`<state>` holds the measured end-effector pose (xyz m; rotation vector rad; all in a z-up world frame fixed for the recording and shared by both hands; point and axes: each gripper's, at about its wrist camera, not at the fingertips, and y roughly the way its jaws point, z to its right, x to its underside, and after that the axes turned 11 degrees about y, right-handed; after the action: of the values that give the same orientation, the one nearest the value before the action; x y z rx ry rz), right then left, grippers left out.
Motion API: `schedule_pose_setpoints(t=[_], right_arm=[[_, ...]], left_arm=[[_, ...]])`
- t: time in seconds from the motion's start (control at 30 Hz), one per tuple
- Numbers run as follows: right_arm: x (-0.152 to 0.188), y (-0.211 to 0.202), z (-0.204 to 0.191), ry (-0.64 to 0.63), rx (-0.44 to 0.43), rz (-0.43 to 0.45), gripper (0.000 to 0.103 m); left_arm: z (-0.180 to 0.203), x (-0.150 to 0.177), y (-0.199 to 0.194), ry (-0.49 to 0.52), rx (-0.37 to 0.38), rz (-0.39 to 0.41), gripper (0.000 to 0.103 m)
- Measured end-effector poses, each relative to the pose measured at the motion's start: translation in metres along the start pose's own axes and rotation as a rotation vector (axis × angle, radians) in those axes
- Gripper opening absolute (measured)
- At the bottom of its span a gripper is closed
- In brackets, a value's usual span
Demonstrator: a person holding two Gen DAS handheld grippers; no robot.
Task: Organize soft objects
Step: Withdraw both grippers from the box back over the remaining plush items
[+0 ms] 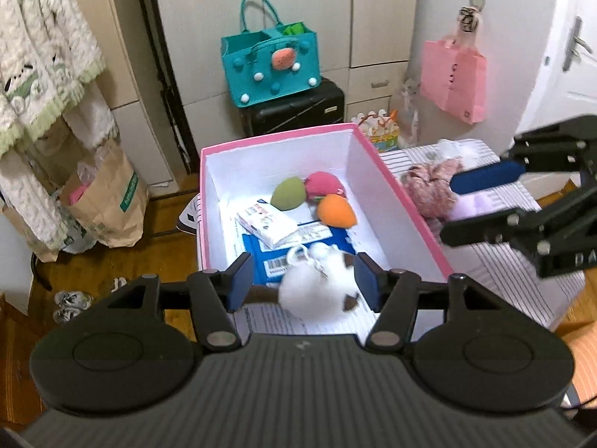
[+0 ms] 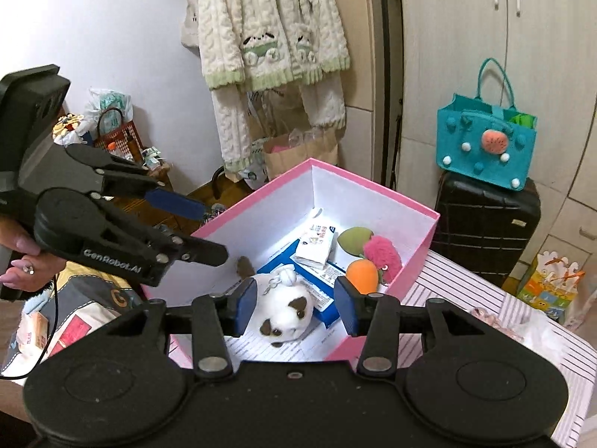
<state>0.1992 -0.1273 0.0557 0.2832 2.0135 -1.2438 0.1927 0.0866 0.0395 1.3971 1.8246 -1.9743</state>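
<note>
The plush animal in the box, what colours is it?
The plush is white with brown patches, seen best in the right wrist view.

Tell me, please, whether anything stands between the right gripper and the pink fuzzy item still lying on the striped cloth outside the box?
Nothing visible does. In the left wrist view the right gripper hangs open just beside the pink fuzzy item, which lies on the striped cloth right of the pink box, with nothing between them.
</note>
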Motion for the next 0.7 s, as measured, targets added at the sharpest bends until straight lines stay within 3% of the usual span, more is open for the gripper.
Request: schedule_pose_setpoints(t=[0.4,0.7], right_arm=[[0.022,-0.062,-0.011,-0.036,0.005,0.078,0.056],[0.054,-0.100,-0.021,-0.068,0.030,0.113,0.059]], left_arm=[[0.036,0.016,-0.049,0.057,0.047,0.045,0.061],[0.061,0.026,-0.065,0.099,0.098,0.032,0.063]])
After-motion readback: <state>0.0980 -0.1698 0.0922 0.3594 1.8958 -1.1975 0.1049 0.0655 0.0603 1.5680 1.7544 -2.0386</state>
